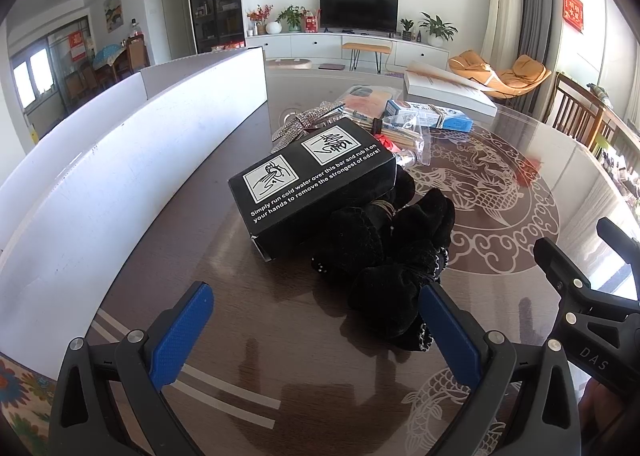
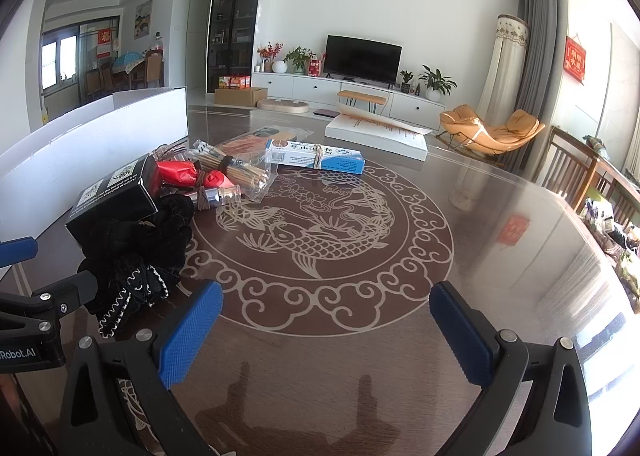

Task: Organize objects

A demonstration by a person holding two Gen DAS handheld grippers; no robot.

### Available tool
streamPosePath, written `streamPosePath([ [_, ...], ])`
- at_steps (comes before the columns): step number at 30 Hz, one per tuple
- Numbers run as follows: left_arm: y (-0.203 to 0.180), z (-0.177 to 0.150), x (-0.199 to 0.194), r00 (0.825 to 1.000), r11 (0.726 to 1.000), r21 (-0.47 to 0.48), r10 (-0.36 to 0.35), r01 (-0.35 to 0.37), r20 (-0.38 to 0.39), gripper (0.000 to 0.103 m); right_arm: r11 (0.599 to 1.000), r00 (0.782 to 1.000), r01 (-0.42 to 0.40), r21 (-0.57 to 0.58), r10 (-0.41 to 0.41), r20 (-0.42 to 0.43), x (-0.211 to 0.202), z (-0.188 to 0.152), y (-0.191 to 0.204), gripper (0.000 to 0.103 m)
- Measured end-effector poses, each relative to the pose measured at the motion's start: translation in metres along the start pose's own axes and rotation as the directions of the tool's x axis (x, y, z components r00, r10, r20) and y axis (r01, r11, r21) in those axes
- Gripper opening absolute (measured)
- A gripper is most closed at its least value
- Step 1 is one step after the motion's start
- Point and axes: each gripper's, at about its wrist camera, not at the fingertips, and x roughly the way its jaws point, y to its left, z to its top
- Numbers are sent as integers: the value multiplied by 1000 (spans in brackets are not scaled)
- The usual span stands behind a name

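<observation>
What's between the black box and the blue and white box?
In the right wrist view, a red packet and a bagged bundle of sticks lie between the black box and the blue-and-white box.

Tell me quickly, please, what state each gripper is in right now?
Left gripper: open, holding nothing, near the black scrunchies.
Right gripper: open, holding nothing.

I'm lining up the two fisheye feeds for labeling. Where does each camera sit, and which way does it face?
Left wrist: on the left gripper, low over the table, facing the black box and black scrunchies; its open blue fingers and the right gripper's side show.
Right wrist: on the right gripper, further right, facing the carp pattern; open fingers show.
Shared: box, scrunchies, white storage box, TV.
</observation>
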Motion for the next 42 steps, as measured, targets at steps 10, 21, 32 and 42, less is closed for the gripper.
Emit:
streamPosePath([
  [10, 2, 2, -2, 1000, 1000, -10, -5, 5, -4, 103, 1000, 1000, 0, -1, 0, 0, 0, 0, 0, 103],
  [21, 2, 2, -2, 1000, 1000, -12, -8, 7, -6, 103, 1000, 1000, 0, 0, 0, -1, 0, 0, 0, 103],
  [32, 11, 1, -16, 999, 998, -58, -23, 25, 34, 103, 1000, 1000, -6, 6, 6, -4, 1, 0, -1, 103],
  [42, 56, -8, -32, 996, 967, -241, -79, 83, 29, 103, 995, 994, -100, -25, 99, -36, 5, -1, 5, 103],
])
